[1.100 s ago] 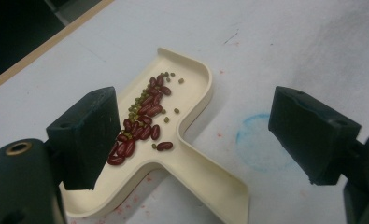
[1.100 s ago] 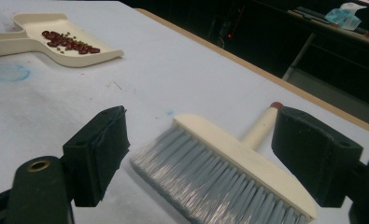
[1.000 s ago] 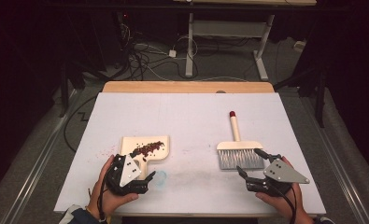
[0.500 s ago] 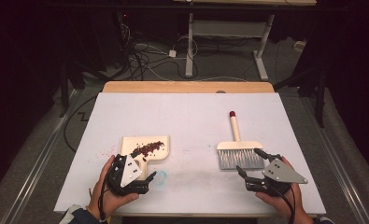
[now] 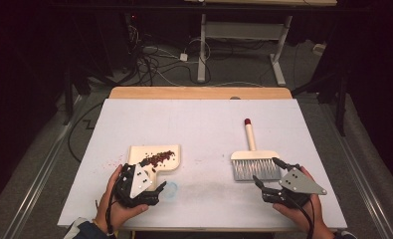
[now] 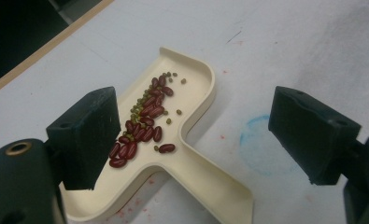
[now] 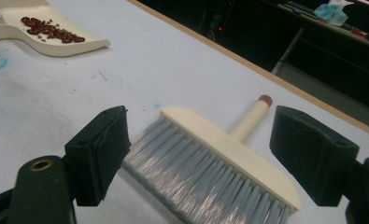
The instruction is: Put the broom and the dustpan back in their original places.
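Observation:
A cream dustpan [image 5: 156, 158] [image 6: 191, 154] [image 7: 37, 32] lies flat on the white table, holding a line of red beans [image 5: 156, 158] [image 6: 142, 128] and a few small green ones. My left gripper [image 5: 151, 191] [image 6: 205, 140] is open just behind the dustpan's handle, which lies between its jaws without touching them. A cream hand brush [image 5: 253, 159] [image 7: 219, 163] with grey bristles and a red-tipped handle lies flat at the right, bristles toward me. My right gripper [image 5: 269, 175] [image 7: 210, 163] stands open at the bristle end, nothing held.
The white table top [image 5: 204, 124] has a wooden far edge [image 5: 199, 93]. A faint blue ring mark [image 5: 170, 190] [image 6: 261, 149] sits right of the dustpan handle. A few stray beans [image 5: 115, 162] lie left of the dustpan. Cables and desk legs stand on the floor beyond.
Both hands have shifted only slightly. The dustpan and brush lie where they were.

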Demonstrator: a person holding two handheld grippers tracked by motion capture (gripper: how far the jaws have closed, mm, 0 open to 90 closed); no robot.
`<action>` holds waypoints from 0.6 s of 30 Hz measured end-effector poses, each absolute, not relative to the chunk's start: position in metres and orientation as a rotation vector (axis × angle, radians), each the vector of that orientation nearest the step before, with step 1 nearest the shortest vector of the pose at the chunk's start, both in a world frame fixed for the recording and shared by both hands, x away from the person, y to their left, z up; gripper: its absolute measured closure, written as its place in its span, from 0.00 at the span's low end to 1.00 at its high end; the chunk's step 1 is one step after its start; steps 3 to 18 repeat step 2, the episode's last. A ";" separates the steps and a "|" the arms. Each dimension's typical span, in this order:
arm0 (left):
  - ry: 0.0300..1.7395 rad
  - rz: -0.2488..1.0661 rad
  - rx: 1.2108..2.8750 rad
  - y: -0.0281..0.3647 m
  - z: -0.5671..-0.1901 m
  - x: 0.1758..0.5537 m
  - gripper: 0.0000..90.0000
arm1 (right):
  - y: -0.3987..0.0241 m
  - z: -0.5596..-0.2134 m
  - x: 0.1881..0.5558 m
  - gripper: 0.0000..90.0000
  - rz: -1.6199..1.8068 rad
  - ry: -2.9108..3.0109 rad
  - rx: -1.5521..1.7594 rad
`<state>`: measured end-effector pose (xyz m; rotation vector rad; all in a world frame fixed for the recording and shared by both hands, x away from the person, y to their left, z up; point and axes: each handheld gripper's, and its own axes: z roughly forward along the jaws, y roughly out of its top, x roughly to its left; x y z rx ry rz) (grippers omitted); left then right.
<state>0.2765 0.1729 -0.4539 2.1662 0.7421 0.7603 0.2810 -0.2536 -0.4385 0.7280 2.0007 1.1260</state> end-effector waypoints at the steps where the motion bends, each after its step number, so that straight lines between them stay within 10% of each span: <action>1: 0.742 0.760 2.165 0.173 -0.454 0.277 0.18 | -0.254 -0.439 0.281 0.23 1.130 2.001 0.729; 18: 0.741 0.760 2.165 0.173 -0.454 0.277 0.18 | -0.254 -0.438 0.282 0.23 1.137 2.003 0.729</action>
